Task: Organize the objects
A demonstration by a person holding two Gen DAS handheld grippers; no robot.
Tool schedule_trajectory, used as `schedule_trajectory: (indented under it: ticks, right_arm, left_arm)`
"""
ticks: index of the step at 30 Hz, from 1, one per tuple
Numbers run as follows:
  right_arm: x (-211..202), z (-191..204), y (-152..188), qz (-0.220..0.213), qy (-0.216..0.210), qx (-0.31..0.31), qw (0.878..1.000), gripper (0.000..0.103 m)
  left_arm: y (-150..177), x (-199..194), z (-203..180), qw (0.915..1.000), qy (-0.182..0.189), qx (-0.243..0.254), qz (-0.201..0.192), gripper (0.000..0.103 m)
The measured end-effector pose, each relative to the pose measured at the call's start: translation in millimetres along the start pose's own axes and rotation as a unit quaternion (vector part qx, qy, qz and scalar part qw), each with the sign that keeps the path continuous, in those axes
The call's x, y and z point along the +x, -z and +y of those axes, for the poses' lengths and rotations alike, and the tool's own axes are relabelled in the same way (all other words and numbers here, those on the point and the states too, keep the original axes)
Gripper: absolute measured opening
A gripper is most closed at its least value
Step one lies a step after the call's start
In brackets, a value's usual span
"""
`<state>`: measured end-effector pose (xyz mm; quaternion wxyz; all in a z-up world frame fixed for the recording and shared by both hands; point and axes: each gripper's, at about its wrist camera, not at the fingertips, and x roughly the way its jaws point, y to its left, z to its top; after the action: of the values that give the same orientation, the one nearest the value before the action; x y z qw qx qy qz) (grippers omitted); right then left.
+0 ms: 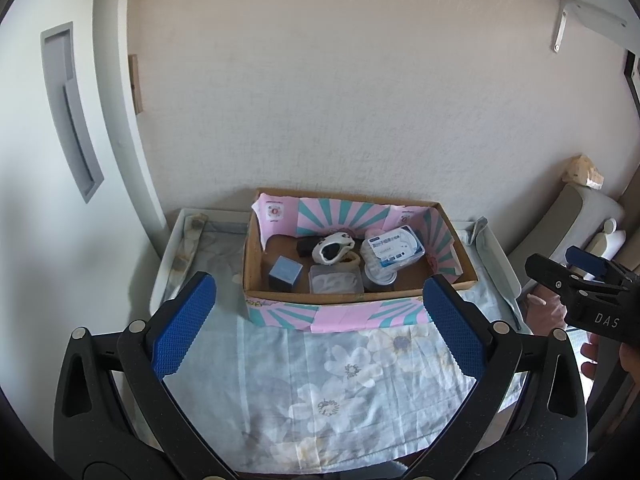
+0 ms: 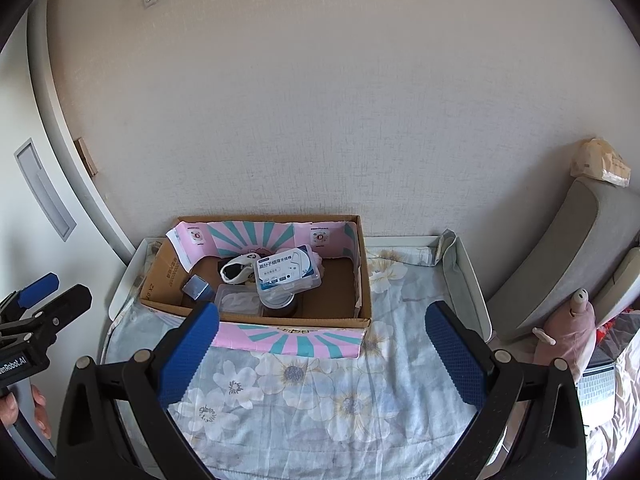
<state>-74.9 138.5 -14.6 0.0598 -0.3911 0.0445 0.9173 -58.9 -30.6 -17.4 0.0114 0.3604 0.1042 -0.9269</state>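
A cardboard box (image 1: 256, 264) (image 2: 366, 280) with pink and teal paper lining stands at the back of a table covered with a floral cloth (image 1: 340, 380) (image 2: 320, 400). Inside lie a clear floss-pick case (image 1: 392, 250) (image 2: 288, 270) on a round container (image 1: 380, 276) (image 2: 278, 304), a white and black item (image 1: 334, 248) (image 2: 236, 270), a small blue cube box (image 1: 285, 272) (image 2: 197, 286) and a clear flat case (image 1: 335, 280) (image 2: 238, 302). My left gripper (image 1: 320, 324) (image 2: 36, 300) hovers open before the box, holding nothing. My right gripper (image 2: 322, 354) (image 1: 576, 276) is open and empty too, to its right.
A white door with a recessed handle (image 1: 70, 112) flanks the table's left. To the right are a grey cushion (image 2: 580, 248), a pink plush toy (image 2: 568, 332) and a tissue pack (image 2: 600, 162). A raised white rim (image 2: 468, 280) edges the table. A hand (image 2: 40, 412) holds the left gripper.
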Motion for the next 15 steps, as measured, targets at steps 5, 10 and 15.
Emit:
schedule_trajectory:
  ticks: [5, 10, 15]
  right_arm:
    - [0.5, -0.1, -1.0, 0.000, 0.000, 0.000, 1.000, 0.103]
    - [1.8, -0.5, -2.5, -0.001, 0.000, 0.003, 1.000, 0.103]
    - [2.7, -0.6, -3.9, -0.003, 0.001, 0.003, 1.000, 0.103]
  left_arm:
    - [0.7, 2.1, 1.0, 1.0000, -0.001, 0.001, 0.001, 0.103]
    - [3.4, 7.3, 2.7, 0.9999, -0.002, 0.004, 0.011, 0.103]
    - [6.0, 6.7, 4.0, 0.9999, -0.008, 0.005, 0.007, 0.103]
